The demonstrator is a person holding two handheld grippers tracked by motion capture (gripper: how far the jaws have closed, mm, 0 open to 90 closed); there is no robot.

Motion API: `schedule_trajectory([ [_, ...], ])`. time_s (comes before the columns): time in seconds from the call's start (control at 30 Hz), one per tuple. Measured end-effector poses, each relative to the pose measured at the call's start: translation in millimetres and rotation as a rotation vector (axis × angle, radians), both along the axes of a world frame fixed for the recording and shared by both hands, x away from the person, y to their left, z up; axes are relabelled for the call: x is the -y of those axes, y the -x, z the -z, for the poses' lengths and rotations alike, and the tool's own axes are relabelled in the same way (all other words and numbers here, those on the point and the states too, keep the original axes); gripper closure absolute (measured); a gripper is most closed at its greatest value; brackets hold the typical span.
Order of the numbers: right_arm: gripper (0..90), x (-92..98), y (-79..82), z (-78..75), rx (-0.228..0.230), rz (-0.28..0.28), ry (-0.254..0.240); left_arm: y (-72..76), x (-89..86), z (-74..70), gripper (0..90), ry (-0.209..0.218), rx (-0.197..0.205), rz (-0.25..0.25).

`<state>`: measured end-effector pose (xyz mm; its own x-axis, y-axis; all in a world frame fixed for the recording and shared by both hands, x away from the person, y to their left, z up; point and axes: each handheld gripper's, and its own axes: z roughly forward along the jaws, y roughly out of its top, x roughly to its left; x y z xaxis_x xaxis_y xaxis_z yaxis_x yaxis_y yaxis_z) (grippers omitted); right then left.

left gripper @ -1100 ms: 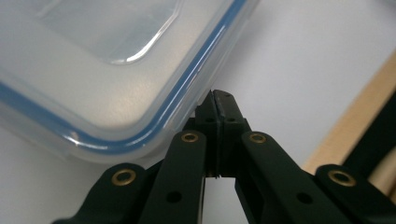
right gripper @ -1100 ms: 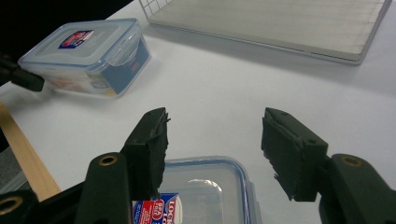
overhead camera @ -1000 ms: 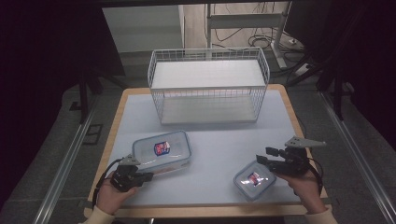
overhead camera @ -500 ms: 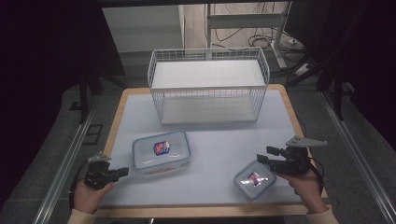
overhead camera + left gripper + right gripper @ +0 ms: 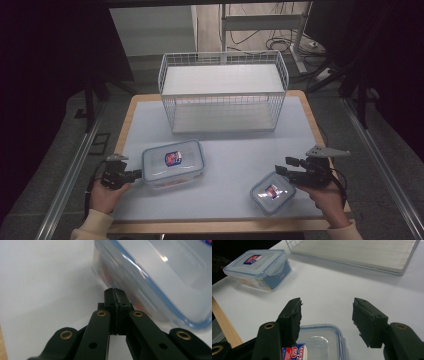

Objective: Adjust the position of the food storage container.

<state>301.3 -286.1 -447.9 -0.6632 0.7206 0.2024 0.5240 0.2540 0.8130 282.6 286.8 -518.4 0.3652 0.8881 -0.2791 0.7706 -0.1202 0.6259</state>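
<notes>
On the pale, smooth table top (image 5: 225,150), at about eight o'clock, the left gripper (image 5: 134,174) has its black jaws pressed flat together with nothing between them; in the left gripper view their tips (image 5: 115,293) sit just beside the clear plastic wall of the large lidded box (image 5: 173,162), whether touching cannot be told. That box is a rounded rectangle with a blue-trimmed lid and a red-and-blue label; something orange shows blurred through its side. At twelve o'clock stands a white wire basket (image 5: 223,92), open-topped, with a flat pale board as its floor. At five o'clock lies a small clear box (image 5: 272,192), same lid and label, its contents not discernible. The right gripper (image 5: 281,170) hovers just over it, jaws spread wide and holding nothing, rough dark pads (image 5: 364,316) facing each other
</notes>
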Motion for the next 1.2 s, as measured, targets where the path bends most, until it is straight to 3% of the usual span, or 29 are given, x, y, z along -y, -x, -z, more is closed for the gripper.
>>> schedule_trajectory([
  [0.23,40.1,-1.4,-0.7,0.1,-0.004,-0.003,0.006,-14.7,9.8,-0.4,89.7,0.013,0.007,0.005],
  [0.63,40.1,0.1,-1.0,-0.4,-0.007,0.000,0.005,-47.0,60.9,-4.0,89.7,0.012,0.004,0.101],
  [0.83,40.1,0.7,-1.0,-0.9,-0.009,-0.001,0.005,-56.8,83.9,-4.2,89.6,0.021,0.010,0.123],
  [1.2,39.9,0.4,-2.3,0.6,-0.017,0.001,0.008,-65.6,103.0,-4.7,89.6,0.043,-0.002,0.158],
])
